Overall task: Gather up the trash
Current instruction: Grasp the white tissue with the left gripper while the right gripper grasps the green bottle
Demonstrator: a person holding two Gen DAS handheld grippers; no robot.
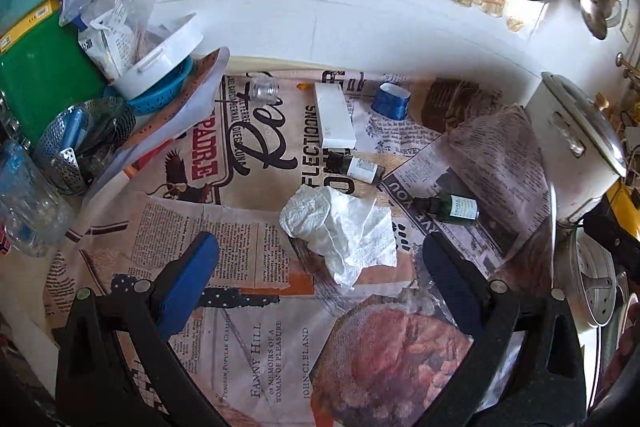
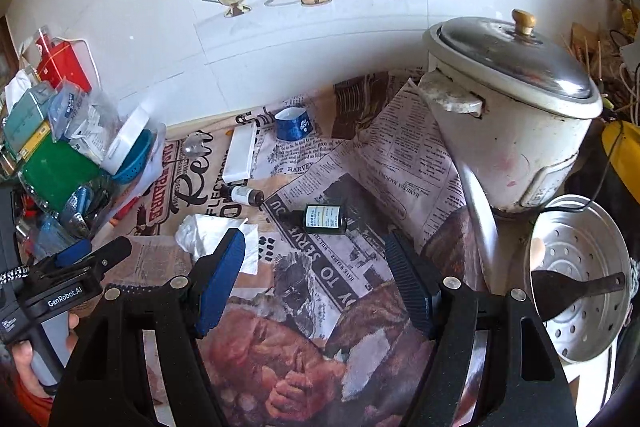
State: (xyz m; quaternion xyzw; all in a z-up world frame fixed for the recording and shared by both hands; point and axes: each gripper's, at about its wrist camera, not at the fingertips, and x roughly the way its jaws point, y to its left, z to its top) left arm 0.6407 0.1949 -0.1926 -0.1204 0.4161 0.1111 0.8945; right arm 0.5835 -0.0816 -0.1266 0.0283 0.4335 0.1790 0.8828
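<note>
A crumpled white paper towel (image 1: 340, 231) lies on the newspaper-covered counter, just ahead of and between my open left gripper's (image 1: 320, 251) blue pads; it also shows in the right wrist view (image 2: 216, 239). Beyond it lie a green dropper bottle (image 1: 452, 209) (image 2: 320, 219), a brown bottle (image 1: 360, 169) (image 2: 244, 195), a white box (image 1: 334, 121) (image 2: 240, 153), a blue cup (image 1: 392, 101) (image 2: 292, 125) and a small clear jar (image 1: 264, 91). My right gripper (image 2: 316, 247) is open and empty, just short of the green bottle. The left gripper (image 2: 76, 259) appears at its left.
A white rice cooker (image 2: 508, 115) and a perforated steamer tray (image 2: 580, 279) stand at the right. At the left is a pile with a green box (image 1: 44, 83), a white tub (image 1: 160, 59), a metal strainer (image 1: 80, 147) and a plastic bottle (image 1: 28, 199). Tiled wall behind.
</note>
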